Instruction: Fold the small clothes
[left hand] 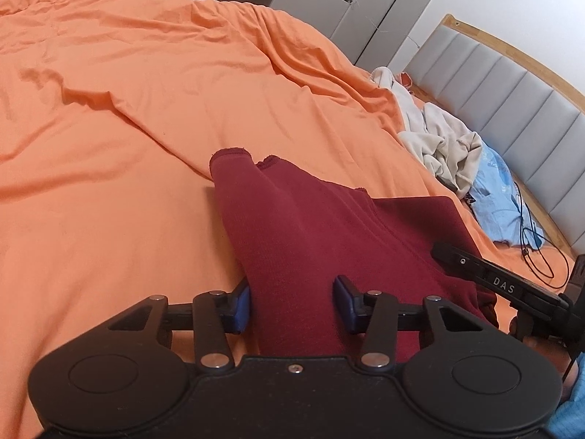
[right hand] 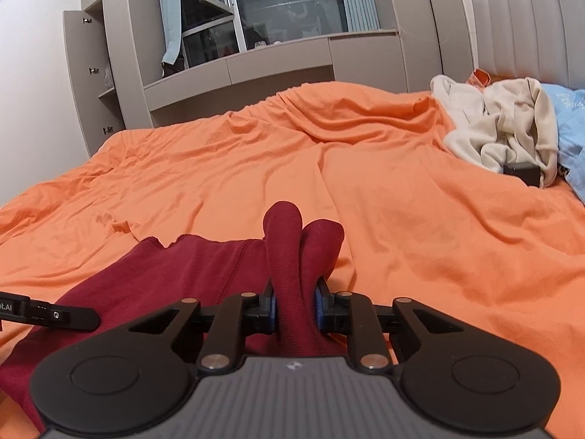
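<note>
A dark red garment (left hand: 303,234) lies on the orange bedsheet (left hand: 146,91). My left gripper (left hand: 292,303) is open, its blue pads (left hand: 243,307) on either side of a raised fold of the red cloth that passes between them. My right gripper (right hand: 295,311) is shut on a bunched fold of the same red garment (right hand: 204,267), whose folds stick up past the pads (right hand: 270,309). The right gripper's finger (left hand: 493,278) shows at the right edge of the left wrist view. The left gripper's finger (right hand: 51,314) shows at the left of the right wrist view.
A heap of beige clothes (right hand: 508,128) and a light blue garment (right hand: 570,135) lie near the grey padded headboard (left hand: 512,87). A black cable (left hand: 537,252) lies beside them. A small black box (right hand: 521,173) sits under the beige heap. Grey cabinets (right hand: 256,69) and a window stand beyond the bed.
</note>
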